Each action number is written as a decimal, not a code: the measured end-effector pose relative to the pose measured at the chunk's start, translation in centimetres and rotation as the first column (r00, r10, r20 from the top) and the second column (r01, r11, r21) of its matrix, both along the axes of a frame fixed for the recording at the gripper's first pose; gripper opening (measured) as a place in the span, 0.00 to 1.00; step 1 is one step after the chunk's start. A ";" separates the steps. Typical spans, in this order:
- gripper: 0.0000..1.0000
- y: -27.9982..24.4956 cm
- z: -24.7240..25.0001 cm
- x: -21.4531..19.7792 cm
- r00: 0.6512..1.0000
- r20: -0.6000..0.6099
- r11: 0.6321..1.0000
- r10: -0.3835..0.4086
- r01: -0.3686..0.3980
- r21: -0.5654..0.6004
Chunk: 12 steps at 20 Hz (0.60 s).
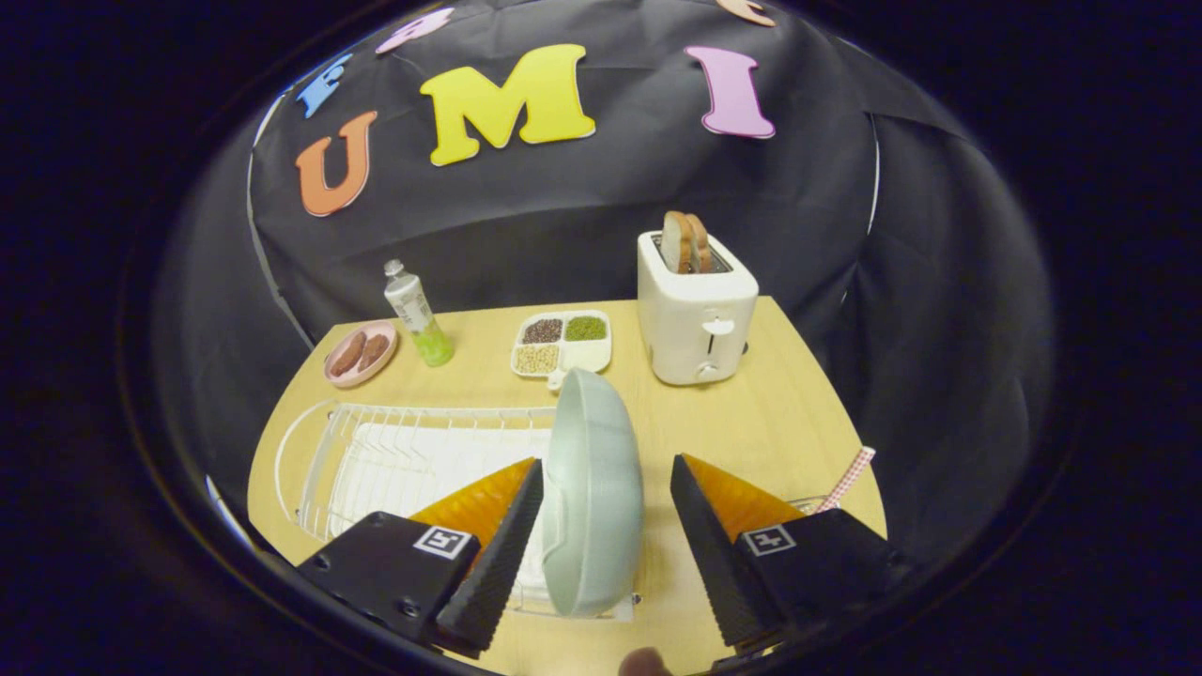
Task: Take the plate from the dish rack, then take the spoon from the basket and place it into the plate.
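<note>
A pale green plate (pixel 593 488) stands on its edge at the right end of the white wire dish rack (pixel 404 451). My gripper (pixel 608 460) is open around the plate. The left finger (pixel 502 535) sits close against the plate's hollow face, and the right finger (pixel 709 526) stands apart from its back with bare table showing in the gap. Beyond the right finger, a red-and-white checked handle (pixel 851 477), probably the spoon's, sticks up from a wire basket (pixel 809 504). The finger hides most of the basket.
On the wooden table (pixel 779 413), a white toaster (pixel 697 324) with bread stands beyond the plate. A divided tray of grains (pixel 563 340), a small bottle (pixel 418 314) and a pink dish of food (pixel 360 354) line the far edge. A person's fingertip (pixel 643 662) shows below the fingers.
</note>
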<state>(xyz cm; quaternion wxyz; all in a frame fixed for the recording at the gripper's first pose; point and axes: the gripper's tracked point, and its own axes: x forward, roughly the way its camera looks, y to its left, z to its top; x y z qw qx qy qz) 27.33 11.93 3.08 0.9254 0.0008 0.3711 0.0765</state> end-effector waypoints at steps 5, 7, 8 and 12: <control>0.63 0.7 -1.5 0.3 0.997 -0.063 0.999 -0.036 0.036 0.012; 0.51 0.7 -1.8 0.3 0.996 -0.073 0.998 -0.057 0.058 0.015; 0.45 0.5 -1.8 0.3 0.995 -0.070 0.997 -0.076 0.077 0.007; 0.37 -0.2 -1.9 -0.1 0.986 -0.081 0.988 -0.146 0.142 -0.054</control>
